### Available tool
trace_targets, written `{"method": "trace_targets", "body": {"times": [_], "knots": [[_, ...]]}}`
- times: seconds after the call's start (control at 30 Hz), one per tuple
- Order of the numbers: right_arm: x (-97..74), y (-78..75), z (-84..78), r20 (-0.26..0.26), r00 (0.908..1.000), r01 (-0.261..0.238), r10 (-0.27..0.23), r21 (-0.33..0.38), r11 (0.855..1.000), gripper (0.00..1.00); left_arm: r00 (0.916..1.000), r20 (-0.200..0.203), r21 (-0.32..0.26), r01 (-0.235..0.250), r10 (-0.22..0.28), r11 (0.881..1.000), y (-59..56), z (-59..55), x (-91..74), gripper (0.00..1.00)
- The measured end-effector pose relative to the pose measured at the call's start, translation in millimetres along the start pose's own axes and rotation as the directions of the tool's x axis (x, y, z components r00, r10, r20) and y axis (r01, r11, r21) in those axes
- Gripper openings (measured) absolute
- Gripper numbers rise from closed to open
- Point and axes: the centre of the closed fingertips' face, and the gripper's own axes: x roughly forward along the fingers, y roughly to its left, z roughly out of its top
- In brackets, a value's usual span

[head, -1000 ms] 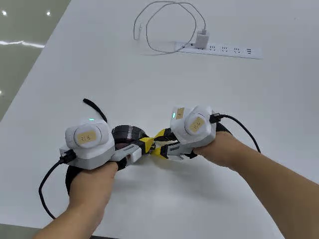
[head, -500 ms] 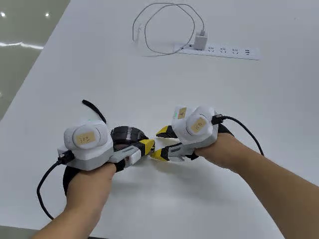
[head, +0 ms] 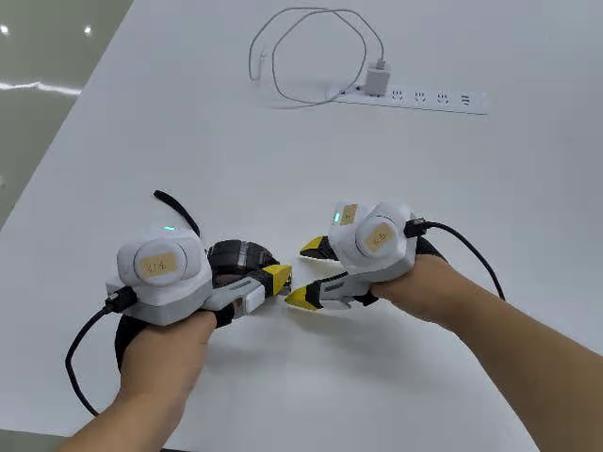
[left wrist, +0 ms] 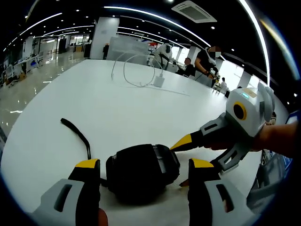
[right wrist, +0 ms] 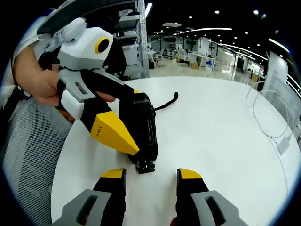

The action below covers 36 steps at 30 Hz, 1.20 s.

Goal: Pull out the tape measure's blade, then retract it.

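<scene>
Black tape measure (left wrist: 140, 175) sits clamped in left claw (left wrist: 145, 163); right claw (right wrist: 151, 174) gapes empty.

White tabletop (head: 424, 169), with a white power strip (head: 415, 95) at the far side, a plugged-in charger (head: 379, 75) and its looped cable (head: 311, 47). Past the left edge, glossy grey-green floor (head: 47, 85) mirroring lamps. Overhead, dark ceiling (left wrist: 70, 9) with long light strips (left wrist: 155, 16) and a vent (left wrist: 194, 10). White column (left wrist: 99, 43); grey mesh chair (right wrist: 28, 150).
</scene>
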Motion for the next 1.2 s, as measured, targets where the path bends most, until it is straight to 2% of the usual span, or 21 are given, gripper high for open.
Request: {"method": "trace_targets", "body": {"times": [0.37, 0.43, 0.93, 1.2], "knots": [[-5.5, -0.5, 2.7, 0.026, 0.9996, 0.014, -0.015, 0.02, 1.0, 0.44, 0.9999, 0.003, 0.018, 0.013, -0.014, 1.0, -1.6, 1.7, -3.3, 0.76], [-7.4, -0.2, 2.1, 0.027, 0.9994, 0.019, -0.019, 0.025, 1.0, 0.45, 0.9995, 0.016, 0.013, 0.026, -0.026, 1.0, -4.1, 4.2, -4.3, 0.79], [-36.9, 2.0, 1.4, 0.083, 0.993, 0.077, -0.083, 0.08, 0.994, 0.53, 0.9975, 0.03, 0.093, 0.06, -0.063, 0.994, -7.2, 7.9, -13.2, 0.87], [-42.2, 1.6, -0.1, 0.085, 0.9912, 0.094, -0.102, 0.087, 0.992, 0.55, 0.9974, 0.026, 0.112, 0.064, -0.068, 0.992, -6.1, 5.7, -18.3, 0.87]]}}
